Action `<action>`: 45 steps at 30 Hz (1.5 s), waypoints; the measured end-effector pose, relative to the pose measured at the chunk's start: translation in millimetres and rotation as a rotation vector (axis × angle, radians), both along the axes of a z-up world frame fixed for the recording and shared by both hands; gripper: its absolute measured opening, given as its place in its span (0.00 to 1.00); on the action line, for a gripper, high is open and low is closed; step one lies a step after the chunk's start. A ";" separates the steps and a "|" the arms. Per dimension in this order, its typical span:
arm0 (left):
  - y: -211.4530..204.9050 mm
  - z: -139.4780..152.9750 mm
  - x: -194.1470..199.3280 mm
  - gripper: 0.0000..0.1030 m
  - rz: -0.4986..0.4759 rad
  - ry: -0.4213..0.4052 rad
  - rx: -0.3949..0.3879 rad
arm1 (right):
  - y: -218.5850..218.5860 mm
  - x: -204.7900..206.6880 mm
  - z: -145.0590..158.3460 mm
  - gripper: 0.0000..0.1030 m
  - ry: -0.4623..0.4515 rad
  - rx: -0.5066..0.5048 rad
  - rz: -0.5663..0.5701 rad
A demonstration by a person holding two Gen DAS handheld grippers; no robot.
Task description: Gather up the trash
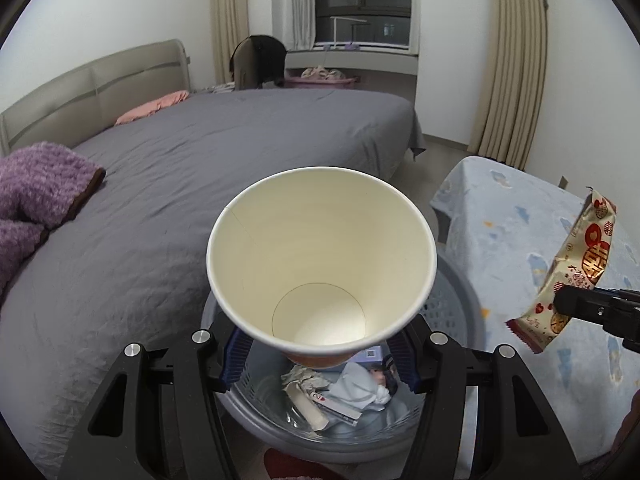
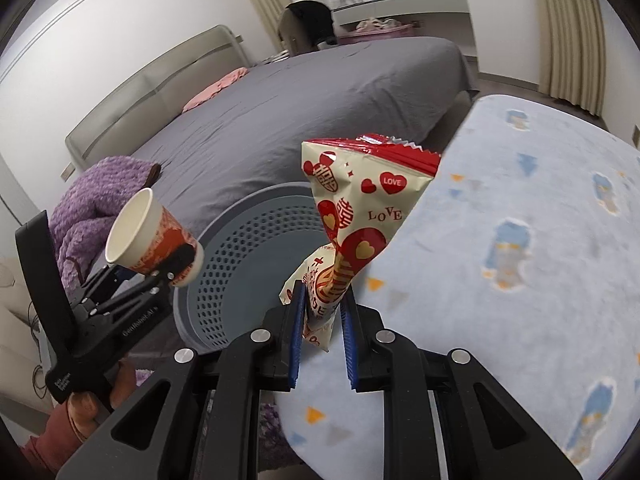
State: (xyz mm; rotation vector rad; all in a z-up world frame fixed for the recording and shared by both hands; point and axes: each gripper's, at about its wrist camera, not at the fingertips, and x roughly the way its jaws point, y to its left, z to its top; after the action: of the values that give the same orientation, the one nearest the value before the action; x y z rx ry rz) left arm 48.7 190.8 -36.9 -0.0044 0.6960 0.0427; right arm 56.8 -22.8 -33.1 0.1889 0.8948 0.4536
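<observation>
My left gripper (image 1: 320, 354) is shut on a paper cup (image 1: 320, 260), cream inside and red-orange outside, held tilted above a grey perforated trash basket (image 1: 452, 300). The basket holds crumpled paper and wrappers (image 1: 340, 392). The cup also shows in the right wrist view (image 2: 152, 236), with the left gripper (image 2: 176, 264) around its base. My right gripper (image 2: 322, 300) is shut on a cream and red snack wrapper (image 2: 360, 200) printed with hearts and "LOVE", held beside the basket (image 2: 248, 248). The wrapper also shows in the left wrist view (image 1: 572, 272), right of the basket.
A bed with a grey sheet (image 1: 240, 152) lies behind the basket, with a purple blanket (image 1: 36, 192) at its left. A low surface under a light blue patterned cloth (image 2: 520, 260) stands right of the basket. Curtains (image 1: 508, 60) and a window are at the back.
</observation>
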 end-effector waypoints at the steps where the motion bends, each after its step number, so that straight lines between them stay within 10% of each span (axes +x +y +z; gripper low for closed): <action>1: 5.4 -4.0 3.4 0.56 0.008 0.013 -0.011 | 12.2 6.8 -2.9 0.17 0.003 -0.003 0.018; 23: 30.6 -27.4 24.1 0.59 0.105 0.109 -0.049 | 85.9 52.8 -38.2 0.18 0.049 -0.079 0.130; 30: 30.2 -26.3 23.3 0.73 0.118 0.110 -0.047 | 80.7 51.0 -36.0 0.47 0.031 -0.075 0.105; 45: 24.1 -26.2 23.7 0.83 0.145 0.117 -0.006 | 66.4 45.7 -36.6 0.47 0.014 -0.058 0.054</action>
State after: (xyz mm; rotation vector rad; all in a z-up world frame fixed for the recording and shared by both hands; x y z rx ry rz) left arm 72.4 214.9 -63.1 -0.0586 0.8118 0.1815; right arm 102.5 43.6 -69.6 0.1149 0.9272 0.4761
